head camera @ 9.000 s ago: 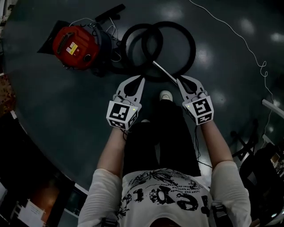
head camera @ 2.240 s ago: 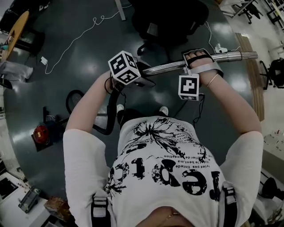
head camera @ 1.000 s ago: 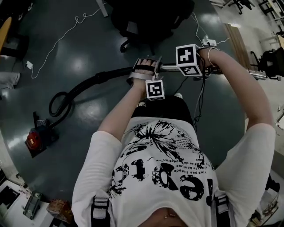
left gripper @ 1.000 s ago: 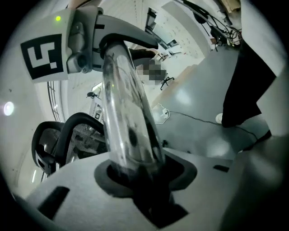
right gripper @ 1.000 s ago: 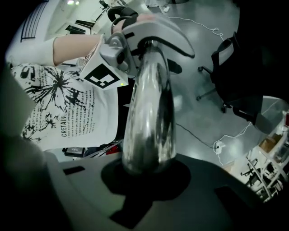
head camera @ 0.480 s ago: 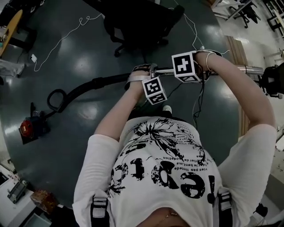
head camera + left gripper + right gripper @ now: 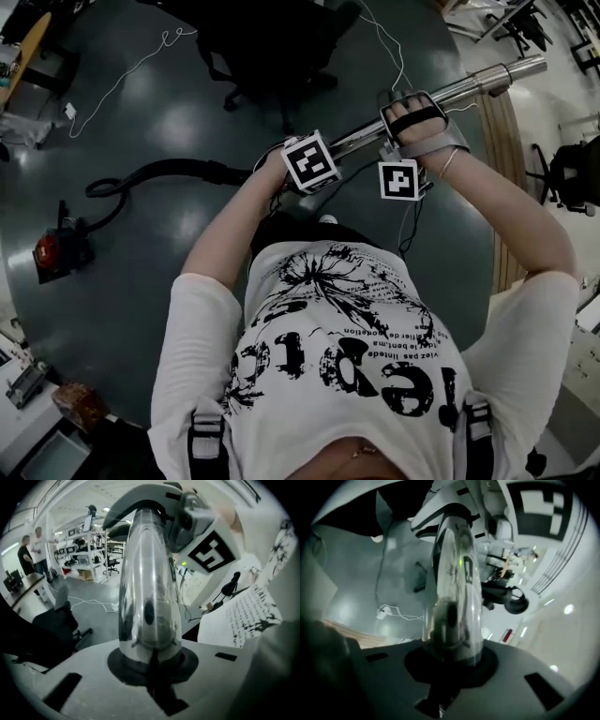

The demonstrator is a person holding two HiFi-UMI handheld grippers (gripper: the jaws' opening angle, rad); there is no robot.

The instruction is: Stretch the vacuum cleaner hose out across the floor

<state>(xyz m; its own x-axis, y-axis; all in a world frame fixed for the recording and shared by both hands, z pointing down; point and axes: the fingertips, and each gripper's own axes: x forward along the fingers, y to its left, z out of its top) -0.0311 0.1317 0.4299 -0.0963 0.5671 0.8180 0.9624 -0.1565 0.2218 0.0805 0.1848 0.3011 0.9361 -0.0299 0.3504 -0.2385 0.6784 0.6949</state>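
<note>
Hose [image 7: 169, 171] trails leftward across floor; left claw [image 7: 150, 660], right claw [image 7: 452, 662] clench its wand [image 7: 478, 82].

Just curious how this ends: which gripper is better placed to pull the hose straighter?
Probably the right gripper: it clamps the chrome wand farther from the red vacuum, so it can lead. The left gripper, also clamped, sits nearer the black hose.

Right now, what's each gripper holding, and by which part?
Both are shut on the vacuum's metal wand: left gripper near where it joins the black hose, right gripper farther along toward the free end.
</note>
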